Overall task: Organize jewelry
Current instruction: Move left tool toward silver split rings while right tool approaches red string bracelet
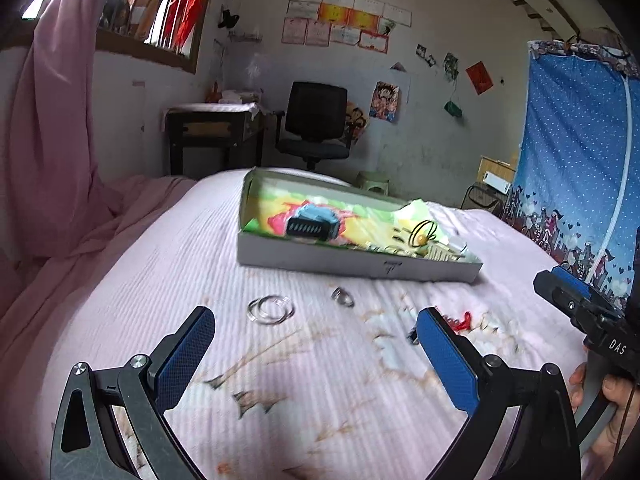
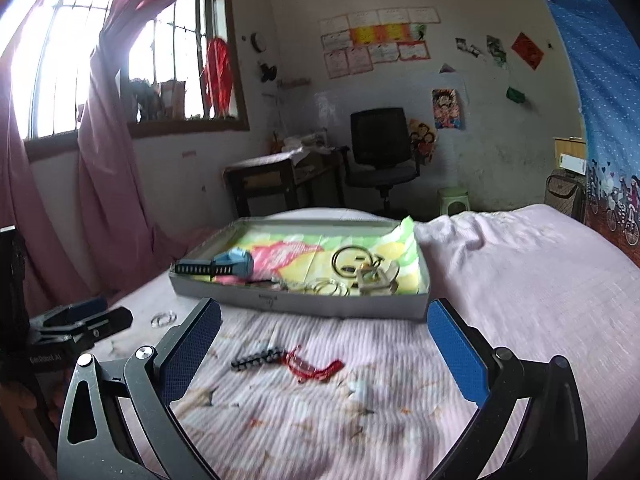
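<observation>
Now | both jaws wide, empty | clear bangles point(image 1: 270, 309), ring point(image 1: 343, 297), red cord bracelet point(image 2: 316, 365) on bed before the tray point(image 2: 296, 300) | cord limp, probably light: pinch its bunched middle; bangles slippery, grip one rim.

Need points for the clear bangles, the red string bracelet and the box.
clear bangles point(image 1: 270, 309): left wrist view, on the near rims of the overlapping rings.
red string bracelet point(image 2: 316, 369): right wrist view, middle of the cord.
box point(image 2: 320, 303): right wrist view, on its grey front wall.
</observation>
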